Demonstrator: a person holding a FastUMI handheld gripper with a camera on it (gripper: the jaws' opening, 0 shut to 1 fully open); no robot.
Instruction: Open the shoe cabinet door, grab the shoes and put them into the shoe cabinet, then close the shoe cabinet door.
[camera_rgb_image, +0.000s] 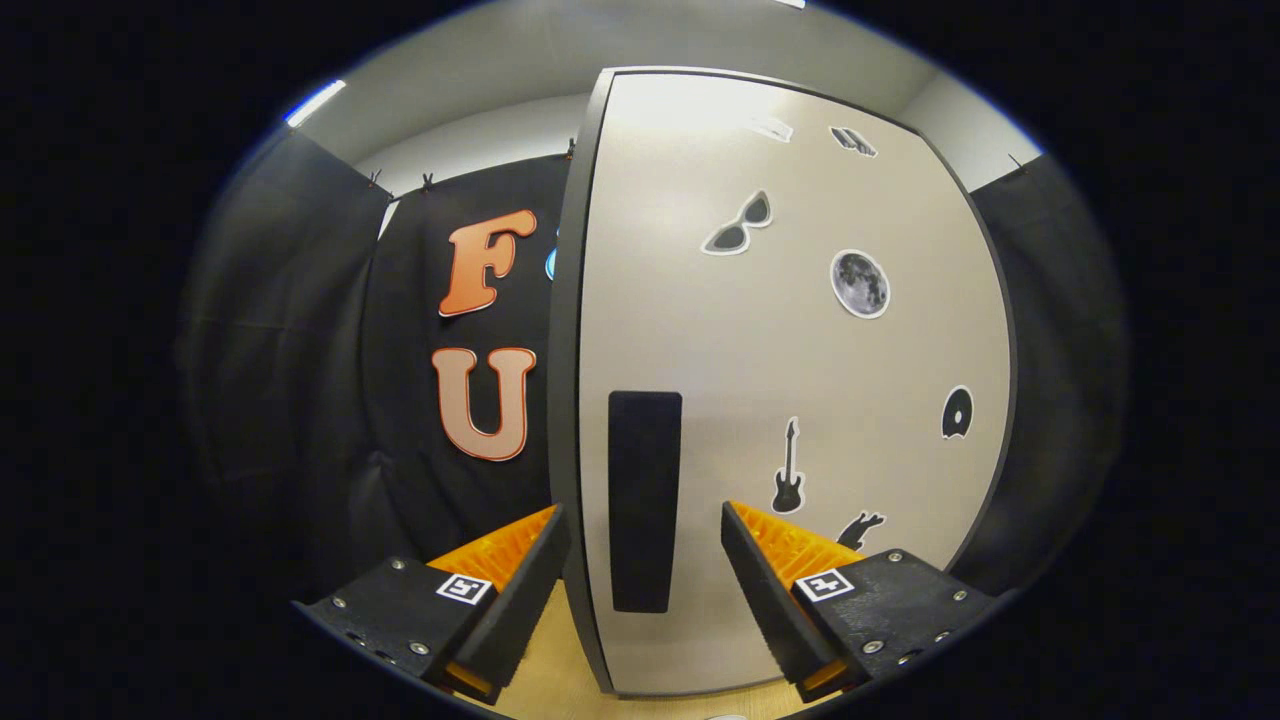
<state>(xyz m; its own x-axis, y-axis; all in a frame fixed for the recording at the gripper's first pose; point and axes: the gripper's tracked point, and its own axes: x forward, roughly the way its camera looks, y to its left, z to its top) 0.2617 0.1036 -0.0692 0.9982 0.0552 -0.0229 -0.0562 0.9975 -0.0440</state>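
The jaws (645, 560) are open wide and grip nothing. Right ahead of them stands the shoe cabinet door (790, 380), a tall pale panel with a dark rim. Its left edge sits just past the left jaw, so that jaw is off to the side of the door and the right jaw is in front of the door's face. I cannot tell if either jaw touches the door. Between the two jaws, on the door, is a long black handle (645, 500) that stands straight up. It is near the door's left edge. Little stickers dot the door past the jaws: a black guitar (788, 470) just above the right jaw, a round moon (860, 284) higher up, a pair of sunglasses (738, 226) above that, and a small black disc (957, 412) far to the right. Below the jaws is a light wood floor (565, 680). Black cloth (290, 350) hangs on the wall to the left of the door.
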